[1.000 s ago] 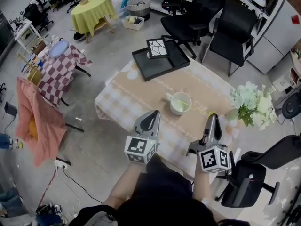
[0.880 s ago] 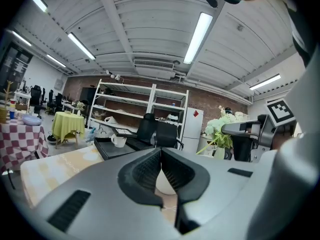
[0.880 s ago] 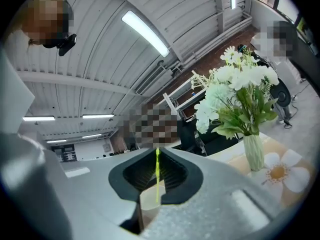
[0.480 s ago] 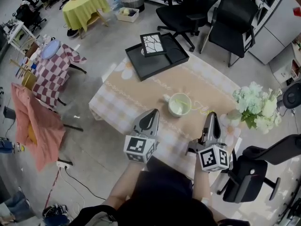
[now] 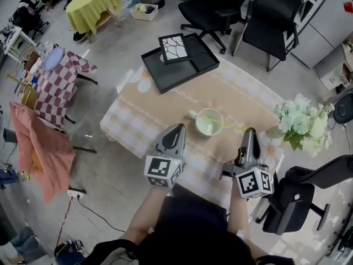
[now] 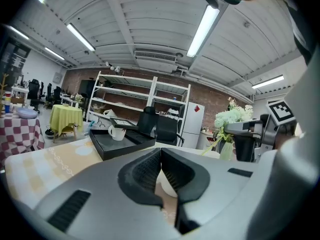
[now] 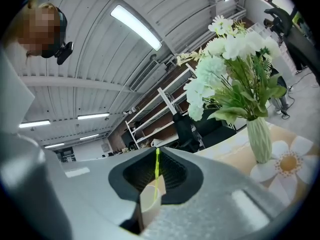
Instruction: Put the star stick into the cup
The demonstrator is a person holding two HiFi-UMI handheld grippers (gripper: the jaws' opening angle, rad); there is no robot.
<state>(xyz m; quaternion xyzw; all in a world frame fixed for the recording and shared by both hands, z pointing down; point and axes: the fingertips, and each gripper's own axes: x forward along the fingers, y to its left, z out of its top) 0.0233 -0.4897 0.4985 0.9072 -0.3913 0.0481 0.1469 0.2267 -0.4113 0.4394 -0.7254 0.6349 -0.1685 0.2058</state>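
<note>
A pale green cup (image 5: 209, 121) stands in the middle of the table (image 5: 138, 117). A thin yellow-green stick (image 5: 220, 126) leans in it, over its right rim. My left gripper (image 5: 177, 127) is shut and empty, near the table's front edge, left of the cup. My right gripper (image 5: 250, 131) is also shut, to the right of the cup and apart from it. In the left gripper view the left gripper (image 6: 160, 151) has the cup (image 6: 167, 184) showing below its pads. In the right gripper view the stick (image 7: 156, 166) and cup (image 7: 151, 196) show through the right gripper (image 7: 156, 154).
A black tray (image 5: 187, 73) with a framed picture (image 5: 174, 47) sits at the table's far left corner. A vase of white flowers (image 5: 300, 123) stands at the right end. Black office chairs (image 5: 265, 21) stand beyond the table, and another (image 5: 300, 195) sits beside my right arm.
The head view has swung slightly, so the table sits a little further left. Both grippers stay shut near the front edge. The cup and stick have not moved.
</note>
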